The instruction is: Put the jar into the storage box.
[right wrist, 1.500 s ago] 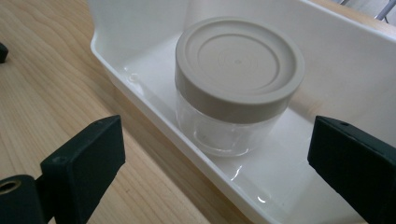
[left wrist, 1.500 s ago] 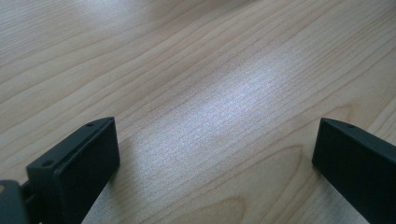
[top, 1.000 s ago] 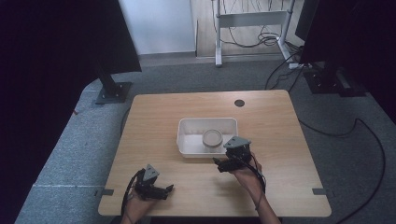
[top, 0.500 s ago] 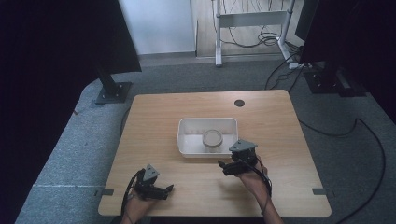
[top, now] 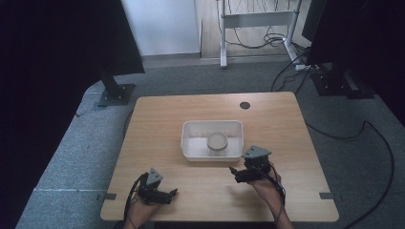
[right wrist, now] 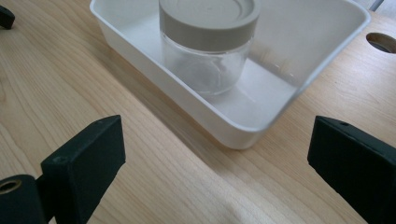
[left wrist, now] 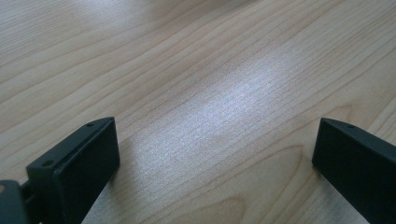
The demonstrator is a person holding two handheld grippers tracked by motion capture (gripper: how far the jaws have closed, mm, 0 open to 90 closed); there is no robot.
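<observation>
While jar (right wrist: 208,42) sits in tray (right wrist: 140,46), left gripper (left wrist: 215,154) and right gripper (right wrist: 215,163) jaws wide, empty.

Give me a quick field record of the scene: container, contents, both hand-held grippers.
container: white tray, middle of wooden table
contents: glass jar with grey lid, upright in the tray
left hand-held gripper: jaws open, over bare table, near edge
right hand-held gripper: jaws open, empty, facing the tray's near corner, short of it
</observation>
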